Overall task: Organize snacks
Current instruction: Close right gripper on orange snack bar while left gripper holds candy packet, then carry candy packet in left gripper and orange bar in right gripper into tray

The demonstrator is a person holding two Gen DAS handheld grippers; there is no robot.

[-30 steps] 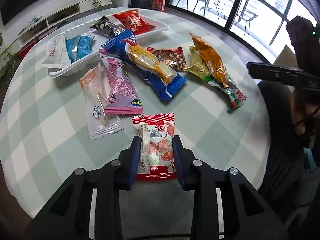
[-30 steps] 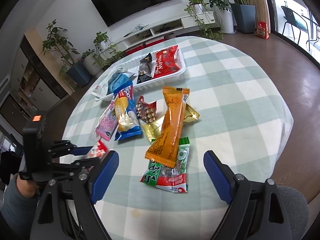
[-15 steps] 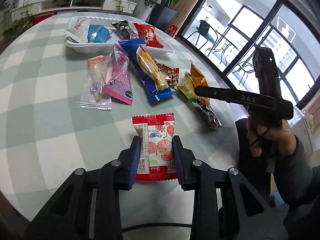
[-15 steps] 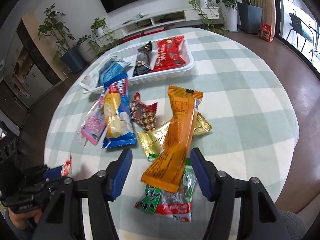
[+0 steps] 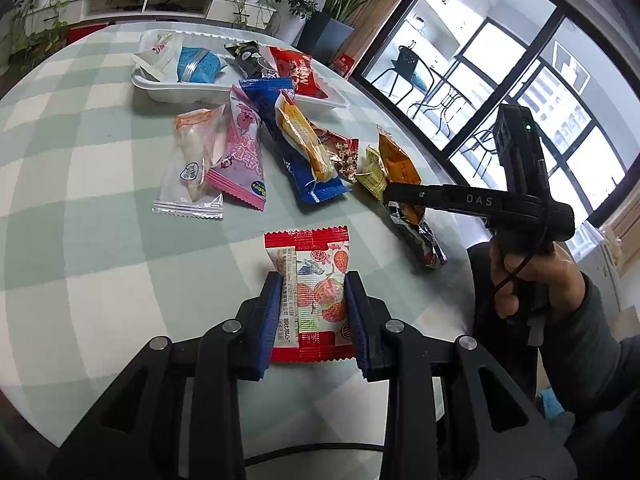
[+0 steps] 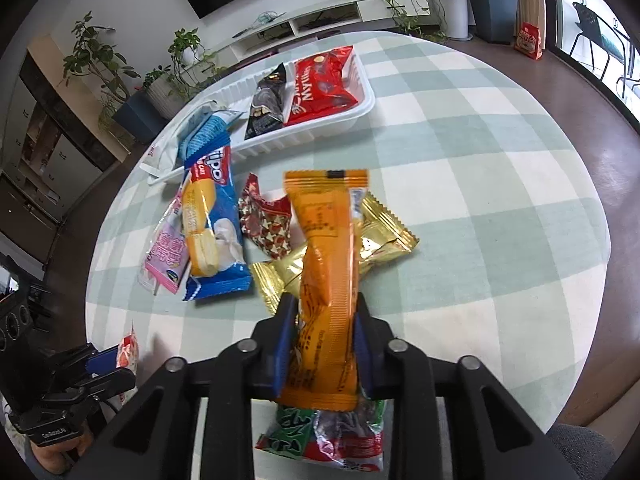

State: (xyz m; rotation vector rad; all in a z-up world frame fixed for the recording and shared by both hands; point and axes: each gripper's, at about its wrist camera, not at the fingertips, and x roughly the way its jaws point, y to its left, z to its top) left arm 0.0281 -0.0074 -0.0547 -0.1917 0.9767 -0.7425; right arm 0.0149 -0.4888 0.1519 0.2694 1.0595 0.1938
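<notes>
My left gripper [image 5: 312, 284] is shut on a red-and-white strawberry snack packet [image 5: 320, 264], held just above the checked tablecloth near its front edge. In the right wrist view my right gripper [image 6: 326, 312] has its jaws closing, and the blue pads press both sides of a long orange packet [image 6: 326, 240]. That packet lies across a gold packet [image 6: 380, 240] and a green-and-red one [image 6: 320, 440]. At the table's far side a white tray [image 6: 320, 136] holds a red packet [image 6: 320, 84], a black one and blue-white ones.
Loose between tray and grippers lie a blue packet [image 6: 218, 224] with a yellow cake on it, a pink packet [image 5: 242, 156], a clear one [image 5: 192, 168] and a red starred one [image 6: 266, 220]. The round table's edge falls off to the right. A person's hand [image 5: 528, 276] holds the right gripper.
The right gripper's jaws went from wide apart to pressing on the orange packet as it moved in over it. The left gripper rolled, still holding the strawberry packet.
</notes>
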